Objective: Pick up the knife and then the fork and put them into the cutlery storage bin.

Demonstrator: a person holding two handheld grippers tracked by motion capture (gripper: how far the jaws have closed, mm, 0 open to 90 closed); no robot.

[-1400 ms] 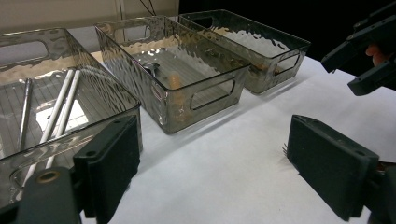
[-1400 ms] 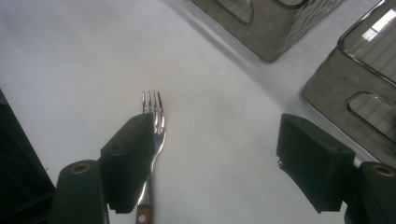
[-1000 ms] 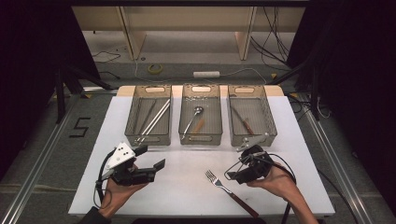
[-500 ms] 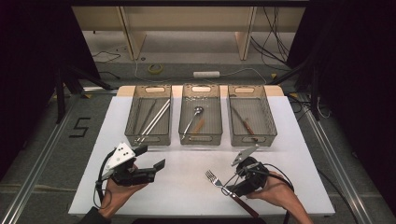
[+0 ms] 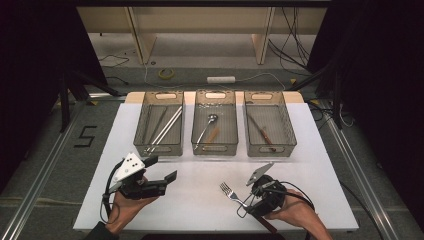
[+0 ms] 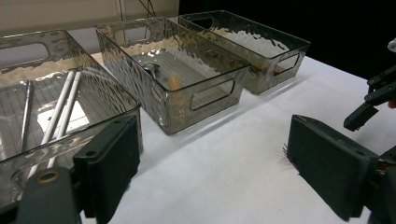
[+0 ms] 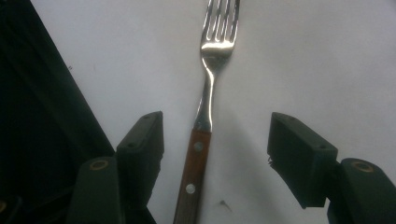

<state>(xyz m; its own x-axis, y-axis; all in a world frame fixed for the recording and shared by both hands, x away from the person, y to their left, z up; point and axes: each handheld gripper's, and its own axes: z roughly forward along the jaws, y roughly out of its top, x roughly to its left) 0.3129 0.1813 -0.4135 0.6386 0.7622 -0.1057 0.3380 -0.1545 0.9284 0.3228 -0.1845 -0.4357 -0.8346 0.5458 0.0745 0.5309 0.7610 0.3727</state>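
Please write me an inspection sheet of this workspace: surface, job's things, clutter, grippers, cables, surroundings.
Surface: white table, bare in front.
Job's things: fork with wooden handle lies flat; three clear bins in a row, holding long utensils, a spoon, brown-handled pieces.
Clutter: nothing seen.
Grippers: right gripper straddles the fork handle, jaws just closing, not yet pressing; left gripper open, holding nothing.
Cables: one trails from the right gripper; more on the floor behind.
Surroundings: dark curtains, wooden frame, a "5" mark on the floor.

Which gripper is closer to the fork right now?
Right. The right gripper straddles the fork, fingers open either side of its handle. The left gripper sits well off to its left.
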